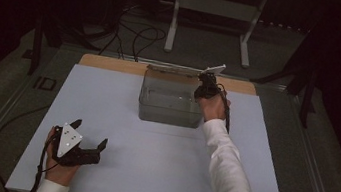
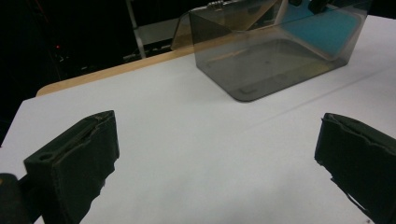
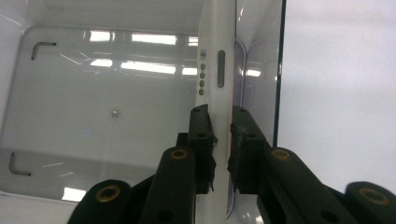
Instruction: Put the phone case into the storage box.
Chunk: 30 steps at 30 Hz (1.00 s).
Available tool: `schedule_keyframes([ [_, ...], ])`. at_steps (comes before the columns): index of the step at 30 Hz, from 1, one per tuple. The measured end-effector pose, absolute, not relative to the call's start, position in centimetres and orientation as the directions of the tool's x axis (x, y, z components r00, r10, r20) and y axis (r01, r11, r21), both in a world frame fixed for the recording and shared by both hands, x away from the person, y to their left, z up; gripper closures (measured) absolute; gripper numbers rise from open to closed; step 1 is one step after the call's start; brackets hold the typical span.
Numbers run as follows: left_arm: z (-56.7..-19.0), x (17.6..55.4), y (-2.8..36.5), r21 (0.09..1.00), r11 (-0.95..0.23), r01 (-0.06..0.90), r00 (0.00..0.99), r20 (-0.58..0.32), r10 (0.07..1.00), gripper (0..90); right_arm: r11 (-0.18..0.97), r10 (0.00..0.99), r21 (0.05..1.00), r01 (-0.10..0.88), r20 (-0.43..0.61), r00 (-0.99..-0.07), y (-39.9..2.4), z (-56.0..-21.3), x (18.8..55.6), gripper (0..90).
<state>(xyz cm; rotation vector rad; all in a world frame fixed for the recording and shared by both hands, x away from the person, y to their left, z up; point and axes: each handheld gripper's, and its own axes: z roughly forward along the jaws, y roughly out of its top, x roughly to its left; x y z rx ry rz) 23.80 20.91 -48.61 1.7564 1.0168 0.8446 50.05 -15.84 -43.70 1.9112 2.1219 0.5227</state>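
Left tongs idle and wide at lower left; right tongs pinching the wall of the clear bin at upper centre.

Nearest us, at the lower left of the high view, our left tongs [image 1: 88,134] rest on the white bench [image 1: 157,175] with jaws spread wide and nothing between them. Farther up, just right of centre, our right tongs [image 1: 205,87] reach the clear plastic bin [image 1: 169,107], which stands on the bench toward its far edge with its lid [image 1: 174,69] tipped open behind. In the right gripper view the tongs [image 3: 223,137] are narrowed onto the bin's right wall [image 3: 217,60], one jaw inside, one outside. We judge the bin light, stiff and slick, so a thin wall pinched at one side may slip or twist; a grip low on the wall, near a corner, should hold better.
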Motion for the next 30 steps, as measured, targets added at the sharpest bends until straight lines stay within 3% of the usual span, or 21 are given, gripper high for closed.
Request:
schedule_keyframes([
  [30, -48.62, 23.8, 20.89, 0.928, -0.248, 0.276, 0.428, 0.112, 0.897, 0.6, 0.078, 0.995, 0.407, 0.91, 0.023, -0.096, -15.38, -44.14, 50.17, 81.0],
])
